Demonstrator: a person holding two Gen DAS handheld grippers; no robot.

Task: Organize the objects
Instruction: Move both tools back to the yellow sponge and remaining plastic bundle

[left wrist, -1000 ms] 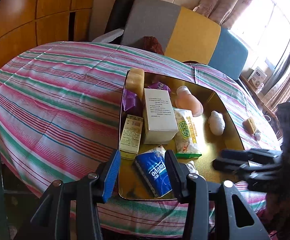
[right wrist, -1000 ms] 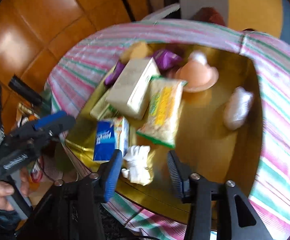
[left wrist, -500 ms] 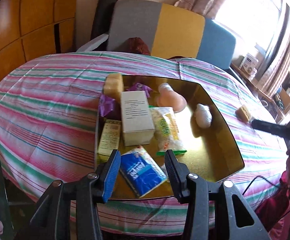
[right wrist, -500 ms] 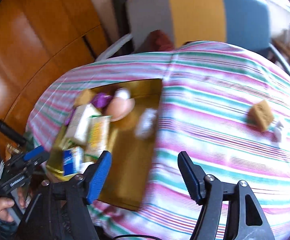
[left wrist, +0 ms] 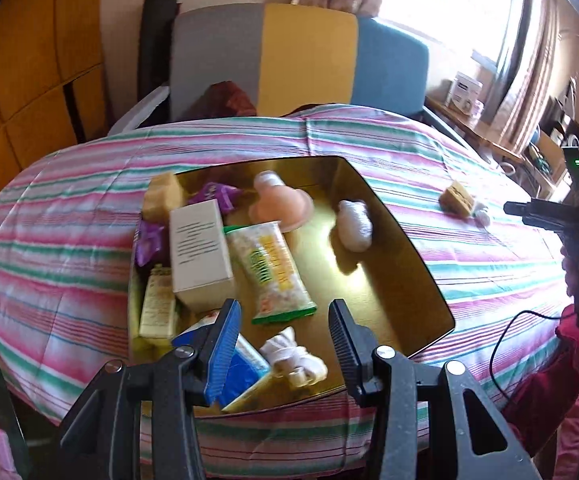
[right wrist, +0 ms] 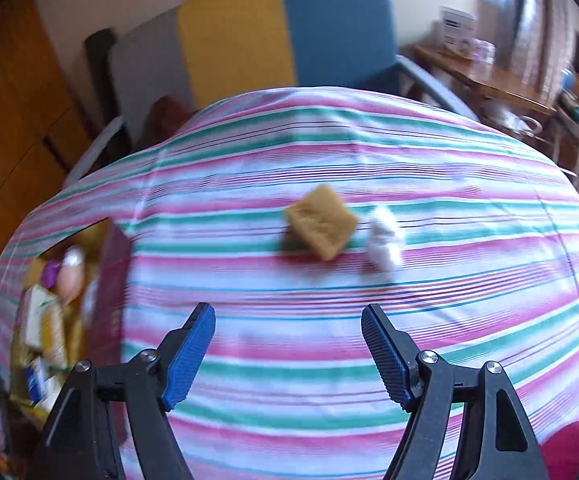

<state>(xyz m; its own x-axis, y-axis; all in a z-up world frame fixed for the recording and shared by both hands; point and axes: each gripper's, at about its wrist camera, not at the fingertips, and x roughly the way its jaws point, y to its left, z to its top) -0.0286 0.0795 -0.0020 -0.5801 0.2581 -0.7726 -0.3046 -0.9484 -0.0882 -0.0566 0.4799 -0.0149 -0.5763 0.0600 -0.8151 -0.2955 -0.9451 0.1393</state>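
the right gripper (right wrist: 288,354) is seen parted, its jaws just opened wider, nothing between them; a square tan sponge (right wrist: 321,227) lies ahead on striped cloth (right wrist: 449,320). the left gripper (left wrist: 285,344) is held part-open, empty, above the gold tray (left wrist: 405,276).

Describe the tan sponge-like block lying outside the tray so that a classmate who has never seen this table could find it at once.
Start at the striped tablecloth, then look away from the gold tray to the bare cloth on its window side. The tan block lies there, flat, squarish and porous-looking. Its only close neighbour is a small white lump, pale and shapeless.
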